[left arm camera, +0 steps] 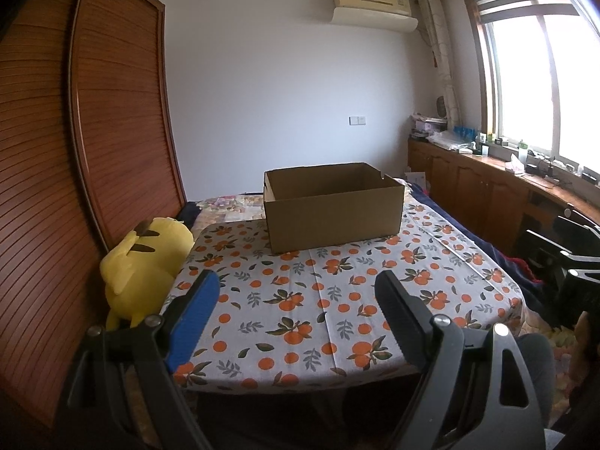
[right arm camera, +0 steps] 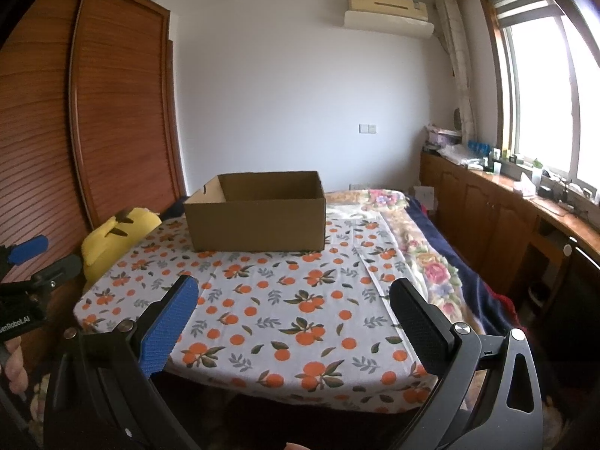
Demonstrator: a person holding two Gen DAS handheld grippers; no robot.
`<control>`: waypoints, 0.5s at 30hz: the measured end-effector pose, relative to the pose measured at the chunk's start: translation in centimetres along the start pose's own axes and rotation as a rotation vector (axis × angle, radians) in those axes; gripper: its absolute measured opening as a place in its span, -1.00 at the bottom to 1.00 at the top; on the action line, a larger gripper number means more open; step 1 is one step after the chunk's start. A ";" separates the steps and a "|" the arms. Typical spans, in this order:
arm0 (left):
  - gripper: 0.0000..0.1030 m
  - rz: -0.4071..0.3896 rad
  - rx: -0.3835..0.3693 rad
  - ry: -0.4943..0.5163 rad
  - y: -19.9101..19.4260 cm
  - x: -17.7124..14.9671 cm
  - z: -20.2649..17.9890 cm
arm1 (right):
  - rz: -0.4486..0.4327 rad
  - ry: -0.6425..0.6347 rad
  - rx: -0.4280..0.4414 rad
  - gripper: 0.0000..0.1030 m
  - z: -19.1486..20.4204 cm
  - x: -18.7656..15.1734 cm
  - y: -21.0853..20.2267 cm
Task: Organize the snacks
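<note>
- Brown corrugated cardboard, open at the top: the rectangular cardboard box (left arm camera: pixel 332 208) stands on the far part of the table, and what shows of its inside is bare.
- No snacks show in either view, so I cannot say where they lie; the box is the only piece of the task I can place.
- From my left tongs (left arm camera: pixel 296 300) the box sits at twelve o'clock, a touch toward one. From my right tongs (right arm camera: pixel 294 305) it sits at about eleven.
- Its long axis runs from nine to three across my reach, one long wall facing me.
- Neither hand looks clearly nearer; both are well short of the box, near the table's close edge.
- Both pairs of tongs stand wide apart with nothing between the blue and black pads.
- The white tablecloth printed with oranges and leaves (left arm camera: pixel 300 300) carries only the box.
- A yellow plush toy (left arm camera: pixel 144 262) leans off the table's edge at nine to ten o'clock.
- Only the right view shows the flowered bedding (right arm camera: pixel 431 262) at two o'clock, my left tongs at nine, and fingers on the handle.
- Only the left view shows the right tongs at three o'clock.
</note>
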State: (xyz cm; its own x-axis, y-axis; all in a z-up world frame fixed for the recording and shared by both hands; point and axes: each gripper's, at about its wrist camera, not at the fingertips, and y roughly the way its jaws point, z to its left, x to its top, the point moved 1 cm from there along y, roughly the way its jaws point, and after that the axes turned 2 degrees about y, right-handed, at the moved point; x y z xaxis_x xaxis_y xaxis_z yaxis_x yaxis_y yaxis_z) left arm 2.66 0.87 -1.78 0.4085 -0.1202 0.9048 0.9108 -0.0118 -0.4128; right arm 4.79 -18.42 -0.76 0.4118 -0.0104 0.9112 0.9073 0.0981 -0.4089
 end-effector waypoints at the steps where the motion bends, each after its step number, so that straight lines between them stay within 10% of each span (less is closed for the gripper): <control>1: 0.67 -0.001 0.001 0.001 0.0 0.0 0.0 | 0.000 -0.002 -0.001 1.00 0.0 0.0 0.0; 15: 0.67 0.001 0.005 0.002 0.0 -0.1 0.0 | 0.004 -0.005 -0.001 1.00 0.0 -0.2 -0.1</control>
State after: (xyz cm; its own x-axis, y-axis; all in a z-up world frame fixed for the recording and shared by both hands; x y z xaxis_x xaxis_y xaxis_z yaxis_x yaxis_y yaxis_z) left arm 2.61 0.87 -1.88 0.4097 -0.1224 0.9040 0.9105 -0.0068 -0.4136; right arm 4.67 -18.41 -0.89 0.4150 -0.0052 0.9098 0.9057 0.0972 -0.4126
